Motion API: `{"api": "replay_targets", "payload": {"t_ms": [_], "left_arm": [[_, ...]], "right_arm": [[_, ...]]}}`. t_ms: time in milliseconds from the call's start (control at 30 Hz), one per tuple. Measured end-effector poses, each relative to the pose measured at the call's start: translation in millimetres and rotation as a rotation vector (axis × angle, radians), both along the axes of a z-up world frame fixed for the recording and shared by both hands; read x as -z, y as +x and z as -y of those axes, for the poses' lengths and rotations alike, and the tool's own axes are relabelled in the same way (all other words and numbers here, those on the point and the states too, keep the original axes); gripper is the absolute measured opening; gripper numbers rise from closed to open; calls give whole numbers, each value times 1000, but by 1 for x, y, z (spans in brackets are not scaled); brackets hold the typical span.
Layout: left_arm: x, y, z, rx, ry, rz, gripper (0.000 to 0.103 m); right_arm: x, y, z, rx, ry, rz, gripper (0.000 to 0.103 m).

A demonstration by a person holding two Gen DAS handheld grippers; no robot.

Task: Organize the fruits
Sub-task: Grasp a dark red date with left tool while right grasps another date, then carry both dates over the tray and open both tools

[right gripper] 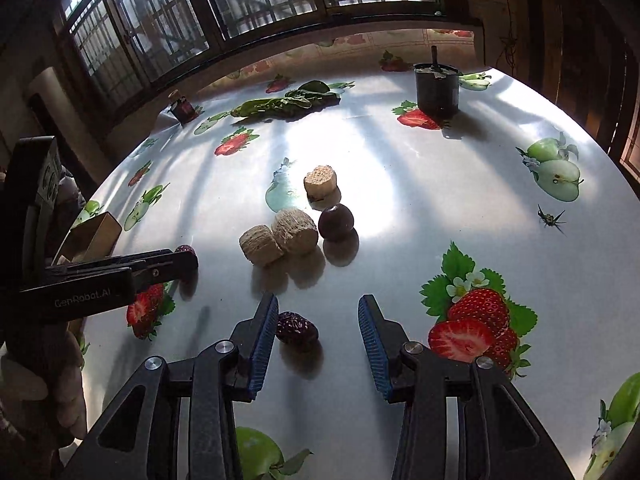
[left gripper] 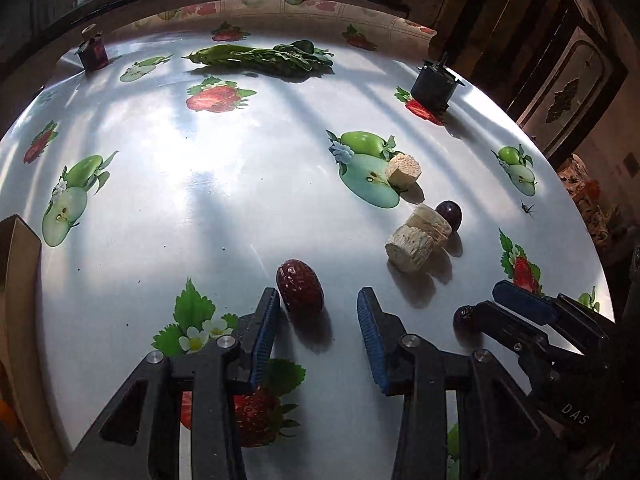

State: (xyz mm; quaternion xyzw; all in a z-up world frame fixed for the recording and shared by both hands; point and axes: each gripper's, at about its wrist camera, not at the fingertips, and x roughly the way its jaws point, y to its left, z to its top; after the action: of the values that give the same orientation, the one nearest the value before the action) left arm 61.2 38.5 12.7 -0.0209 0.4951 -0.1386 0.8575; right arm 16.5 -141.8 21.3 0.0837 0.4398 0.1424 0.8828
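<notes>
A wrinkled red date [left gripper: 300,286] lies on the table between my left gripper's [left gripper: 318,312] open fingers, close to the left finger. My right gripper [right gripper: 318,320] is open around a second red date [right gripper: 297,330], which lies near its left finger; that date also shows in the left wrist view [left gripper: 464,317], beside the right gripper [left gripper: 504,304]. The left gripper shows in the right wrist view [right gripper: 188,258] with the first date [right gripper: 186,251] at its tip. A dark round plum [right gripper: 336,222] and three pale cut cylinders [right gripper: 294,230] lie in the middle.
The round table [left gripper: 200,208] has a shiny fruit-print cloth. A leafy green bunch [left gripper: 264,58], a small jar [left gripper: 94,50] and a dark pot [left gripper: 434,84] stand at the far side. A cardboard box [left gripper: 18,280] is at the left edge. An insect-like speck [right gripper: 550,218] sits at the right.
</notes>
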Motion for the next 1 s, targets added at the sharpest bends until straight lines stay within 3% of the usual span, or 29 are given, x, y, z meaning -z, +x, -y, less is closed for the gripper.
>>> {"api": "replay_targets", "payload": {"t_ms": [167,200,233,267,367,700,1000], "left_arm": [[1,-7,11,10,80,54,39],[1,-8,12,5,96,61,34],[0,-9,12,0,119,69,20],[0,-10,12,2,125,69,21],[-5,-17,7,-15,97,75,21],[-57,-80,-53,-128,-37,147,21],[-80,-146,-157,-326,-57,191,21]], "right_arm": [[4,-1,-11,-27,-25,2,45],[5,-1,-14,-30,-39,6,45],[6,-2,-16,-30,-51,7,45],[7,-1,-19,-32,-62,6,45],[8,-2,-24,-36,-87,14,28],[3,-8,-22,-11,-64,26,28],[-37,-35,-55,-79,14,58,28]]}}
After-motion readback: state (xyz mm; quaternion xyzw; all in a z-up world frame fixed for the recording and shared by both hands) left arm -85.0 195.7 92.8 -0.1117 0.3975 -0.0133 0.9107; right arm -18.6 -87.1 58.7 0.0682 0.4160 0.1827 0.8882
